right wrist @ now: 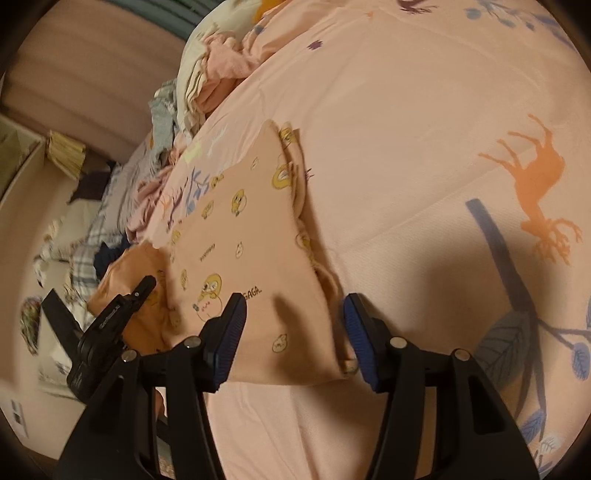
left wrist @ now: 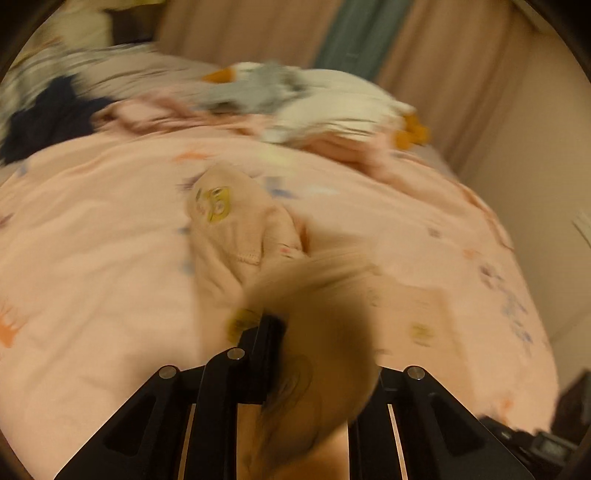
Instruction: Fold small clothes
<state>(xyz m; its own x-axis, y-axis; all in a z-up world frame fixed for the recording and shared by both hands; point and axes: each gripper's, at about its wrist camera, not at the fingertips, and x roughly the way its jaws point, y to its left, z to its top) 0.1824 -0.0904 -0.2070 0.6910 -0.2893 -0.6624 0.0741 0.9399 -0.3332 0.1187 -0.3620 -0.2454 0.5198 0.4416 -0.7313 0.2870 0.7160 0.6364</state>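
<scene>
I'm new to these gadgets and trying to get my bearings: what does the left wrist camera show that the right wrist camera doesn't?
Only the left wrist view: the left gripper shut on a lifted flap of the peach garment, seen close and blurred, and a teal curtain.

Only the right wrist view: the right gripper open, its blue pads either side of the garment's near edge, an orange deer print, and a box beside the bed.

Both: the garment, the pink bedspread and the clothes pile.

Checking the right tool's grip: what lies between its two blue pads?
In the right wrist view, the near edge of the peach duck-print garment lies between the right tool's open pads, over the pink bedsheet.
</scene>
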